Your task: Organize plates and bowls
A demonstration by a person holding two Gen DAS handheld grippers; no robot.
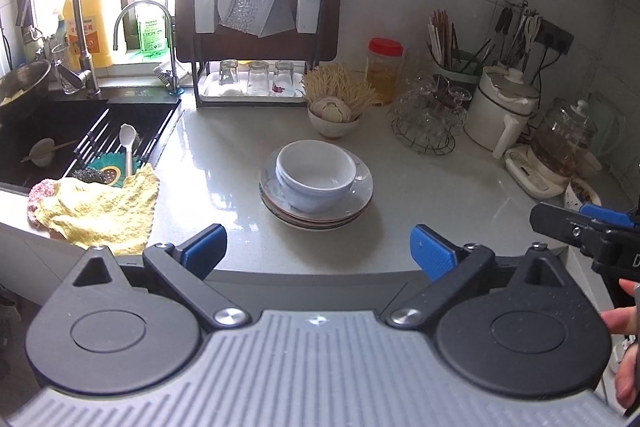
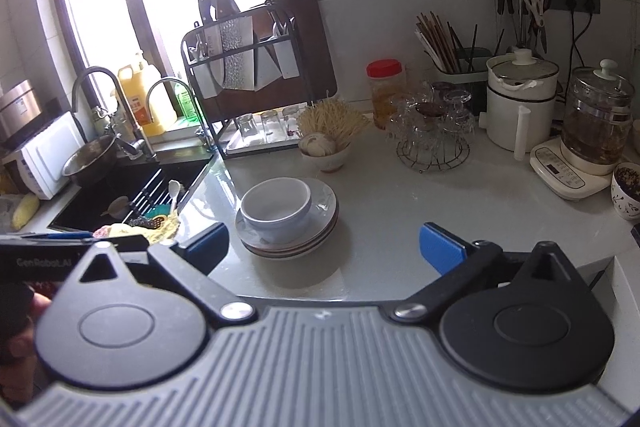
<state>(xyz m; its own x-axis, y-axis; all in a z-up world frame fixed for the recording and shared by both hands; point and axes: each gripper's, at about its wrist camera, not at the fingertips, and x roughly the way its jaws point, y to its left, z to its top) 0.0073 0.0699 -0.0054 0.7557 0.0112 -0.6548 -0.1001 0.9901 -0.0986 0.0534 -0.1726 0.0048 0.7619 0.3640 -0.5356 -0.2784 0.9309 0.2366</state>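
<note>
Left gripper (image 1: 318, 251): jaws spread wide, nothing between the blue pads. Off to its left, a yellow cloth (image 1: 102, 209) at the sink's edge. Straight ahead, well apart from the fingertips, nested white bowls (image 1: 316, 175) atop stacked plates (image 1: 318, 205) on the counter (image 1: 440, 203). Right gripper (image 2: 324, 247): likewise wide, empty, stack ahead and slightly left.

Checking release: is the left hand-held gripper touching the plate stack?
Apart. Left wrist view shows bare counter between the open left hand-held gripper and the plate stack.
</note>
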